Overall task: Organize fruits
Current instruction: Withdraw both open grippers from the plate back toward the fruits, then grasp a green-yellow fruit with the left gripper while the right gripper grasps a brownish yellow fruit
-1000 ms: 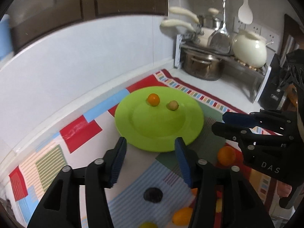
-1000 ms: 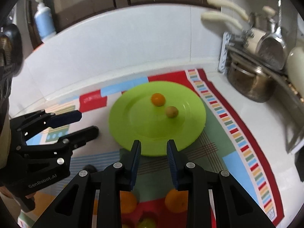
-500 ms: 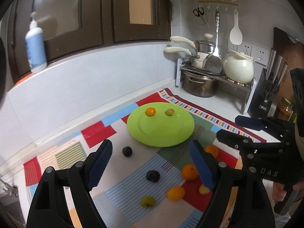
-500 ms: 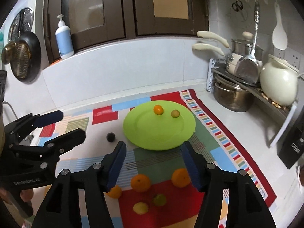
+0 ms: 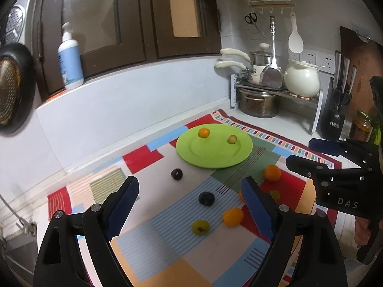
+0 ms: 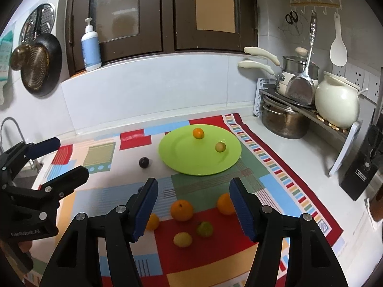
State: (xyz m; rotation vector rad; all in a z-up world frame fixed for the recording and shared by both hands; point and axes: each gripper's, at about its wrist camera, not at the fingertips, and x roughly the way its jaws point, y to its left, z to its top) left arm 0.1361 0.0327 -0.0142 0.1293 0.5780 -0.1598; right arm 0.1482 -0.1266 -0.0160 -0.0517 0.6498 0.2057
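patterned mat (image 6: 275, 167); orange (image 5: 240, 196) half-hidden behind left gripper (image 5: 190, 205).

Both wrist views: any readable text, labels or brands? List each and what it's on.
"DAS": on the right gripper body, left wrist view.
"GenRobot.AI": on the left gripper body, right wrist view, small but legible.
Knife block label: too blurred to read.
Pump bottle label: too blurred to read.

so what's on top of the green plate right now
Two small fruits sit on the green plate: an orange one near the back rim and a pale yellow-green one to its right, apart from each other. Nothing covers the plate; its whole top shows.
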